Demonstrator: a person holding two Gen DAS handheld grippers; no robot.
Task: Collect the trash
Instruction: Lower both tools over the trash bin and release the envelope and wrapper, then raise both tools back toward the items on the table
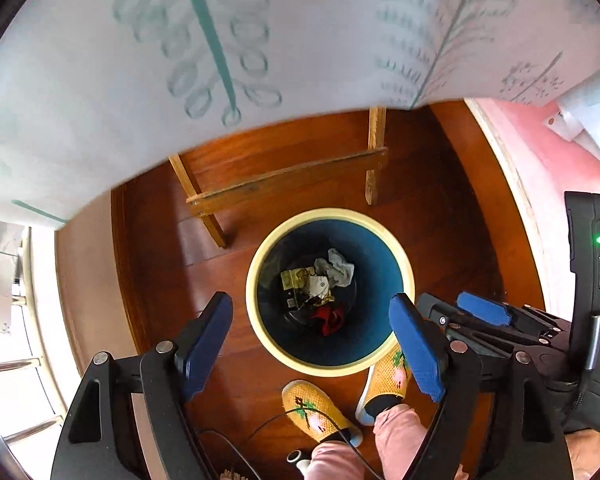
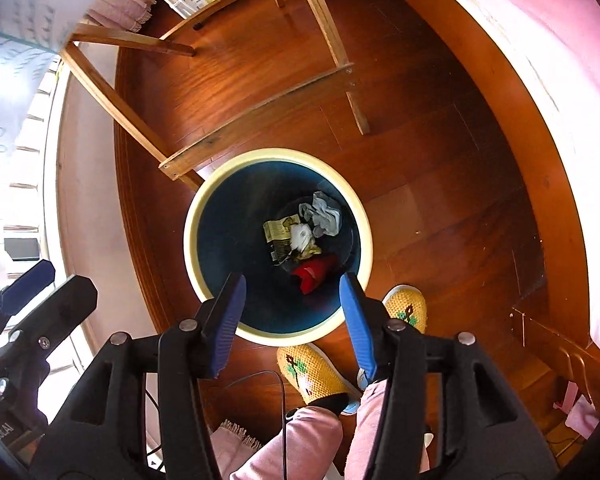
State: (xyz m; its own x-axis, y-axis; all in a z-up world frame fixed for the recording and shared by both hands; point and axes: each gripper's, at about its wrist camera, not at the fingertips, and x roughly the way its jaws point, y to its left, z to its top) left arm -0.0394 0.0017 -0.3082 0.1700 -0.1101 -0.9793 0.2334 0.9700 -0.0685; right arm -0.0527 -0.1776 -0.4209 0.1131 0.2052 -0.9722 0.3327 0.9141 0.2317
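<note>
A round bin (image 1: 396,258) with a cream rim and dark blue inside stands on the wooden floor, seen from above in both views (image 2: 216,220). At its bottom lie crumpled trash: grey-white paper (image 1: 338,268), a yellowish wrapper (image 2: 278,230) and a red piece (image 2: 314,274). My left gripper (image 1: 312,326) hangs over the bin's near rim, open, nothing between its blue pads (image 1: 416,344). My right gripper (image 2: 292,300) also hovers above the bin's near side, open and empty. The right gripper shows at the right of the left wrist view (image 1: 484,312).
A wooden table frame (image 2: 260,116) stands just behind the bin, with a pale patterned cloth (image 1: 260,40) hanging above. A person's feet in yellow knitted slippers (image 1: 316,408) and pink trousers stand against the bin's near side. A pink bed (image 2: 560,60) lies to the right.
</note>
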